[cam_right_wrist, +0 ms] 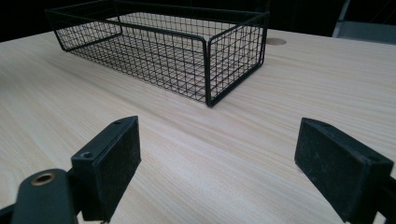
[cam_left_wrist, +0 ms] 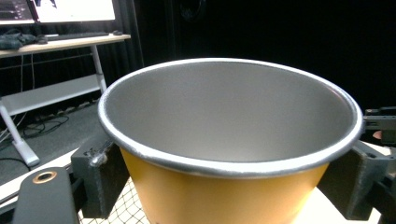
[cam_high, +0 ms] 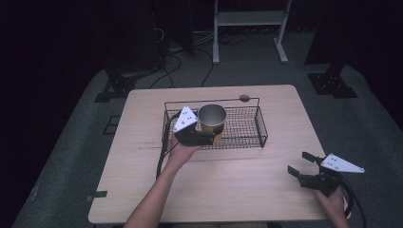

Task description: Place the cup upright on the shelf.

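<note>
Left gripper (cam_high: 209, 137) clamped on cup (cam_high: 212, 115) over basket (cam_high: 259, 128); right gripper (cam_high: 301, 164) wide, idle. Light, thin-walled, probably crushable: gentle hold below rim.

Orange cup with silver rim and grey inside (cam_high: 212, 121), upright, empty, in black wire mesh basket (cam_high: 247, 128), left part.

cups: 1 (cam_high: 212, 118) | wire baskets: 1 (cam_high: 247, 138) | tables: 1 (cam_high: 237, 190) | claws: 2
</note>
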Motion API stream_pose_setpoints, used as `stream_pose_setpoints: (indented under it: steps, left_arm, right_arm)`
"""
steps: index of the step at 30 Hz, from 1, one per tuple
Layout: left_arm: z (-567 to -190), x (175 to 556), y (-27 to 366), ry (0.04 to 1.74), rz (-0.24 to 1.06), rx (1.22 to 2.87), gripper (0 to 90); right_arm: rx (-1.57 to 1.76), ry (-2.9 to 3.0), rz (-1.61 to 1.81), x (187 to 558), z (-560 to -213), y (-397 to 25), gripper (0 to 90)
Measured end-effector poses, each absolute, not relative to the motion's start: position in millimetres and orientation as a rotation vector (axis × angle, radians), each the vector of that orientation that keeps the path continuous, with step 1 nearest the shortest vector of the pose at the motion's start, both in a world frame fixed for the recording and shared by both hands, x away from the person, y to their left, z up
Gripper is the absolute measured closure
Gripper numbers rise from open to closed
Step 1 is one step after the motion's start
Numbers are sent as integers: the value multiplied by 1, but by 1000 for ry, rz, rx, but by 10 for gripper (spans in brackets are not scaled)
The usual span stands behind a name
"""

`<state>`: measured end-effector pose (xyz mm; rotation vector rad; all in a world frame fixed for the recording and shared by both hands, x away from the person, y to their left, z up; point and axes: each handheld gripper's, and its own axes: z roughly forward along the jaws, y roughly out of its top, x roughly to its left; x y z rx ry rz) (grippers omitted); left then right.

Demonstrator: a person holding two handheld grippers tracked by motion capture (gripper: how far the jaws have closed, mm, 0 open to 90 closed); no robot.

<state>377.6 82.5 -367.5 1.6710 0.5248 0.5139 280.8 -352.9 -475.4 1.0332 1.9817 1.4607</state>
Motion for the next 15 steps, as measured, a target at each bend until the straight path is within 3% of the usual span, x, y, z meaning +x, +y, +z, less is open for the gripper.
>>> stream_pose_setpoints:
  steps: [15]
  left_arm:
    - [-363,400,86,550,508,1680,141]
  right_arm:
    - [1031,1982,1462,281,-475,-353,133]
